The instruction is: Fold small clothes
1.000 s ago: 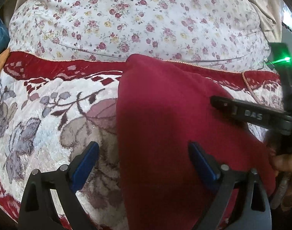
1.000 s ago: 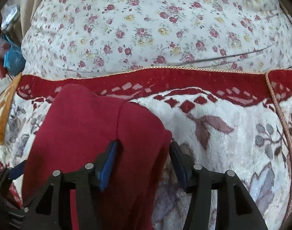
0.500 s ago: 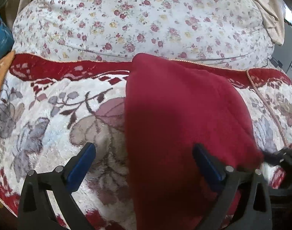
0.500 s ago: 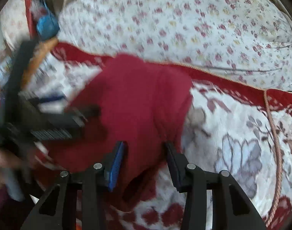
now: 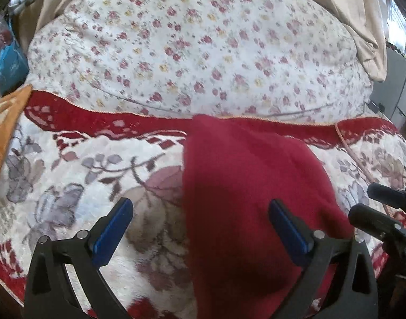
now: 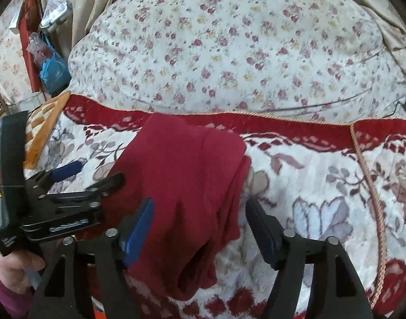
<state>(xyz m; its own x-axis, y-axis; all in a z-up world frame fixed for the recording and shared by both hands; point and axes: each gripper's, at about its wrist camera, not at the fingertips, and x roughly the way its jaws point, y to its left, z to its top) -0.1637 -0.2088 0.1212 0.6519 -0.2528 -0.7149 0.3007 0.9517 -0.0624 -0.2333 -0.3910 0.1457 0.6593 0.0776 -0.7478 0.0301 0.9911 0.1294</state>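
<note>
A dark red garment (image 5: 256,199) lies folded lengthwise on the plush flowered blanket (image 5: 70,186). My left gripper (image 5: 200,228) hovers over the garment's left edge, open wide, with nothing pressed between its blue pads. In the right wrist view the garment (image 6: 181,164) runs between the fingers of my right gripper (image 6: 200,228). Its jaws are opening, and the right pad stands clear of the cloth's edge. The left gripper (image 6: 88,176) shows at the left of that view, held by a hand (image 6: 14,265). The right gripper's fingertips (image 5: 376,212) show at the right edge of the left wrist view.
A big white cushion with small flowers (image 5: 203,53) fills the back, behind the blanket's red border (image 6: 282,127). An orange cloth (image 5: 3,122) lies at the left. A blue bag (image 6: 54,71) and beige curtains (image 5: 362,26) stand behind.
My right gripper pulled back and up and spread its jaws, letting go of the garment's fold. The left gripper rose a little and stayed open.
</note>
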